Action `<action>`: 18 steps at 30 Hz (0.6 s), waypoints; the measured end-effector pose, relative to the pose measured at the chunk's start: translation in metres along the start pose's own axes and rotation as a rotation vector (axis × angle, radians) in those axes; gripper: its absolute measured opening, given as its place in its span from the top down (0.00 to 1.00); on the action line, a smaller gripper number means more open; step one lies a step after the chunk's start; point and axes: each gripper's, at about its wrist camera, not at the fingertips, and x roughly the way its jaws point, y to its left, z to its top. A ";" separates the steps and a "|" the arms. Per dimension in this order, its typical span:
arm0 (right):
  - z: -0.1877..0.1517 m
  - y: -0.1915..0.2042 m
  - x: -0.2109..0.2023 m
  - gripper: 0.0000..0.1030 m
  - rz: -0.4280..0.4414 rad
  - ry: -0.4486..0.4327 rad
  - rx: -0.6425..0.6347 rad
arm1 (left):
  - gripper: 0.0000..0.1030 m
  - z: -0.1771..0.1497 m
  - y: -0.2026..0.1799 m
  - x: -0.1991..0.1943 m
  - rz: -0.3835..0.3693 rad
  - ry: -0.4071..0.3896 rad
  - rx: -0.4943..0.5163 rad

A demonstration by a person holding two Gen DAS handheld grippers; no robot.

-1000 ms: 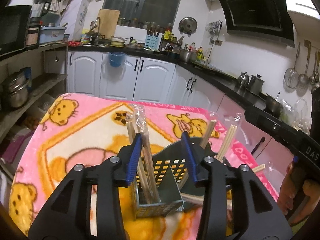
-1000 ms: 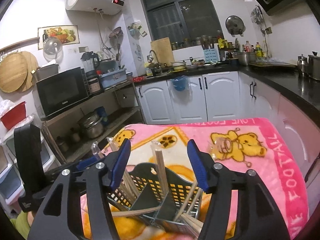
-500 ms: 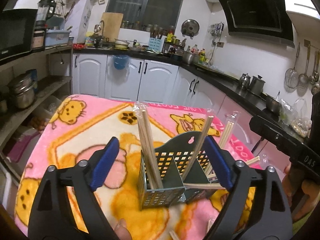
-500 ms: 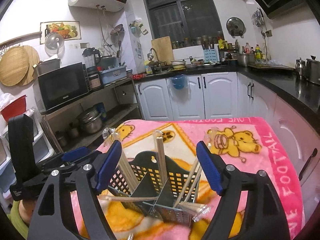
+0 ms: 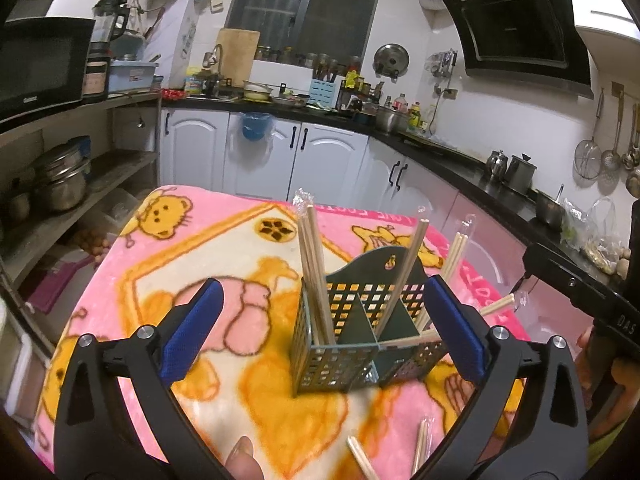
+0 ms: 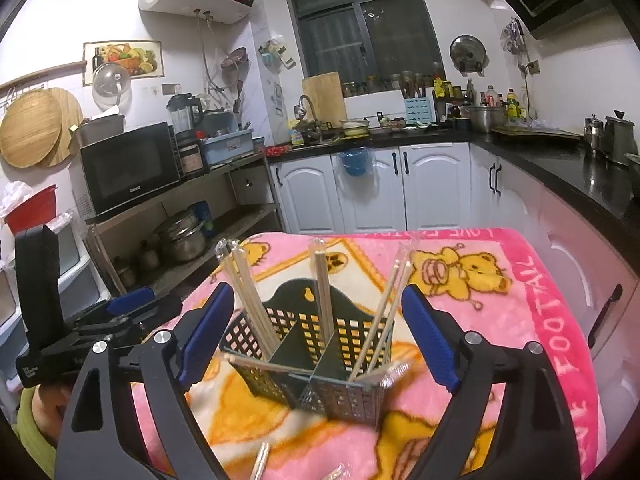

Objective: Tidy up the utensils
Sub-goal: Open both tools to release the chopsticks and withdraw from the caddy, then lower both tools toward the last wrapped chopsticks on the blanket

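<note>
Fleecy and pink, with orange cartoon bears, the blanket (image 5: 168, 280) covering the table makes a soft, slightly uneven bed for the work. Nearest the lenses lie a few loose chopsticks (image 5: 362, 460) in clear sleeves, pale wooden rods flat on the fleece; they show again at the bottom edge of the right view (image 6: 260, 462). Just above them the left tool (image 5: 320, 322) is spread wide and holds nothing, its blue ribbed pads flanking the caddy without touching it. The right tool (image 6: 318, 338) is likewise wide open and empty. Between both sits the utensil caddy (image 5: 340, 360), a dark teal, square-perforated box with solid dividers and an arched back with a hanging hole. Wrapped chopstick pairs (image 6: 322, 284) stand tilted in its compartments; one lies across the rim (image 6: 268, 365). Sorting looks partly done. Next, I judge, a tool must drop to a loose pair, pinch the thin slippery sleeve, and stand it in a compartment. Beyond, white cabinets (image 5: 316, 164) line the kitchen.
</note>
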 end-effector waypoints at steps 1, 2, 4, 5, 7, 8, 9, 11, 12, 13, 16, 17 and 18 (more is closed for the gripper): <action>-0.001 0.000 -0.002 0.19 0.000 0.001 0.000 | 0.10 -0.001 0.000 -0.001 0.000 0.002 0.000; -0.003 0.001 -0.005 0.19 -0.001 0.003 -0.001 | 0.10 -0.002 0.000 -0.003 0.001 0.003 -0.001; -0.007 0.002 -0.009 0.19 -0.003 0.009 -0.004 | 0.10 -0.005 0.001 -0.005 0.005 0.008 -0.004; -0.009 0.002 -0.010 0.19 -0.003 0.013 -0.005 | 0.10 -0.006 0.001 -0.006 0.005 0.010 -0.005; -0.014 0.003 -0.013 0.18 -0.002 0.021 -0.008 | 0.10 -0.011 0.001 -0.008 0.003 0.016 -0.007; -0.018 0.003 -0.014 0.18 -0.001 0.030 -0.010 | 0.10 -0.013 0.001 -0.009 0.003 0.017 -0.006; -0.021 0.004 -0.015 0.18 0.001 0.039 -0.012 | 0.10 -0.016 0.001 -0.010 0.006 0.022 -0.006; -0.028 0.006 -0.017 0.18 0.008 0.058 -0.018 | 0.10 -0.021 0.002 -0.011 0.005 0.030 -0.011; -0.032 0.007 -0.017 0.18 0.010 0.069 -0.025 | 0.10 -0.023 0.002 -0.011 0.006 0.035 -0.013; -0.036 0.008 -0.018 0.18 0.009 0.080 -0.031 | 0.10 -0.027 0.002 -0.010 0.006 0.043 -0.017; -0.046 0.009 -0.019 0.18 0.017 0.105 -0.037 | 0.10 -0.035 0.002 -0.009 0.007 0.065 -0.018; -0.050 0.009 -0.019 0.18 0.018 0.117 -0.037 | 0.10 -0.039 0.002 -0.009 0.004 0.074 -0.018; -0.052 0.010 -0.019 0.18 0.018 0.124 -0.037 | 0.10 -0.041 0.001 -0.008 0.004 0.079 -0.017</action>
